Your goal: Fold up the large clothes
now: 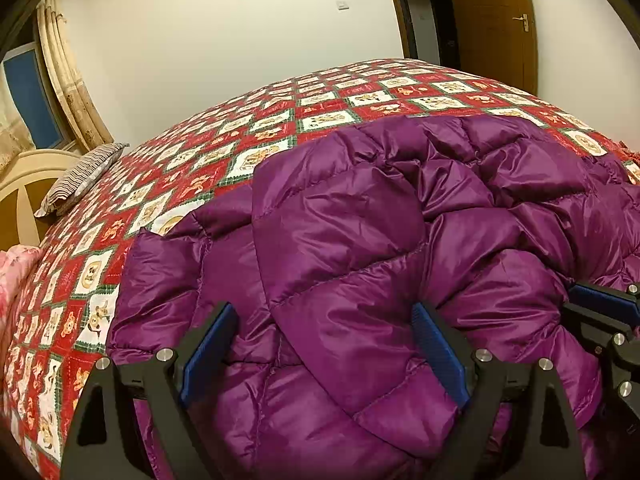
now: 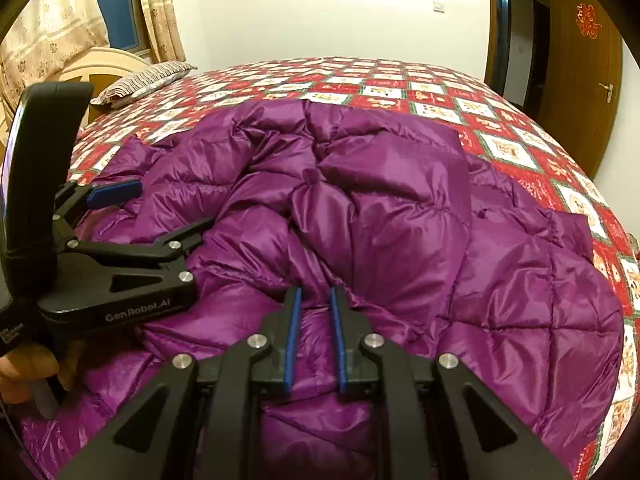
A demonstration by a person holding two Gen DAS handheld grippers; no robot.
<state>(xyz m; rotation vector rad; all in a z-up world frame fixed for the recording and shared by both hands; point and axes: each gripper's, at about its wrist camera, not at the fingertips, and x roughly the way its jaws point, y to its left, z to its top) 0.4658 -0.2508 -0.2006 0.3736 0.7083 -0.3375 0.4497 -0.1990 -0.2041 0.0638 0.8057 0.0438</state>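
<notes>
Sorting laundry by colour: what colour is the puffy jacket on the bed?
Shiny purple, quilted; the jacket shows best in the right wrist view.

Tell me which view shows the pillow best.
The right wrist view: the striped pillow lies whole and unobstructed at the bed's far left corner. The left wrist view shows the same pillow near its left edge, stretched by the fisheye.
</notes>
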